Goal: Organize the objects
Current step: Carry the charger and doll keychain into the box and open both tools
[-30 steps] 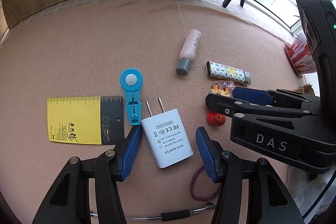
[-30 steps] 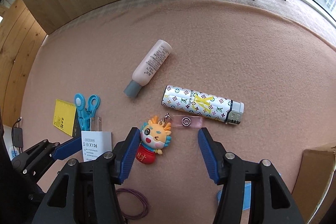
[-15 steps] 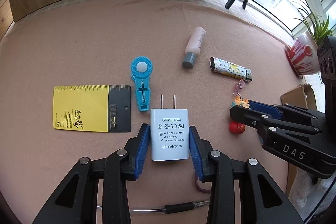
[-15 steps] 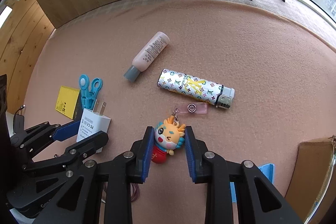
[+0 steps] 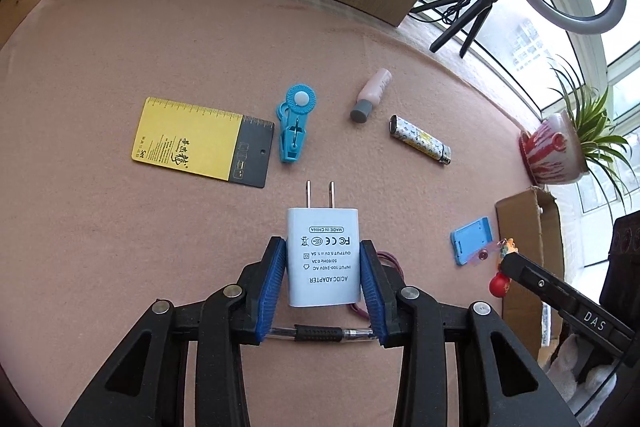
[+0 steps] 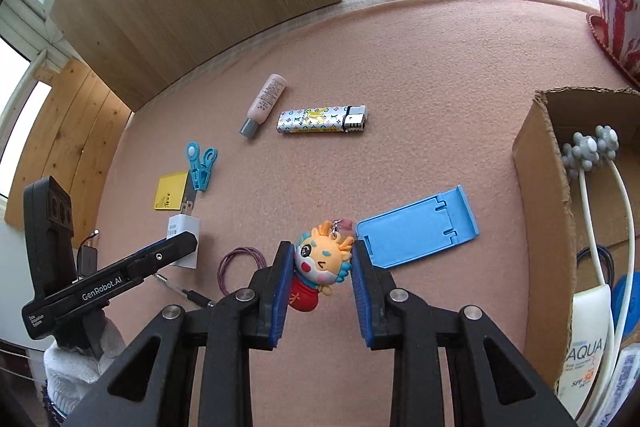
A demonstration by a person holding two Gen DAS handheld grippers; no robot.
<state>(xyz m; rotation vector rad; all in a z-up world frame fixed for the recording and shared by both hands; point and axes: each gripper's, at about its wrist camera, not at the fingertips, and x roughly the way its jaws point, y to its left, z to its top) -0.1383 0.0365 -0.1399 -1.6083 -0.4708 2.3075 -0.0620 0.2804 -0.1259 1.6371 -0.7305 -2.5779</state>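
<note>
Both hands have something in hand at once. The left tongs [image 5: 324,267] are clenched on the white adapter [image 5: 322,261], its two prongs pointing away from the holder, and it looks lifted clear of the pink worktop [image 5: 160,39]. The right tongs [image 6: 318,269] are grasping the little dragon keychain [image 6: 320,267] by its head, blue pads pressed on either side, its clear tab dangling over the blue phone stand [image 6: 418,231].

As I judge it, the sorting is partly done. The cardboard box [image 6: 536,179] at the right edge of the worktop already holds a few things: a white cable with a grey flower-shaped end, a sunscreen tube, something blue lower down. That looks like the place where the two held pieces are headed, though I can't be sure.

A good deal remains on the worktop: the yellow ruler card [image 5: 200,141], the blue clip [image 5: 294,125] just beside it, the small pink bottle [image 5: 372,95], the patterned lighter [image 5: 418,141] near that, the phone stand, a purple hair band [image 6: 240,263] and a pen [image 5: 316,333] lying under the left tongs.
</note>
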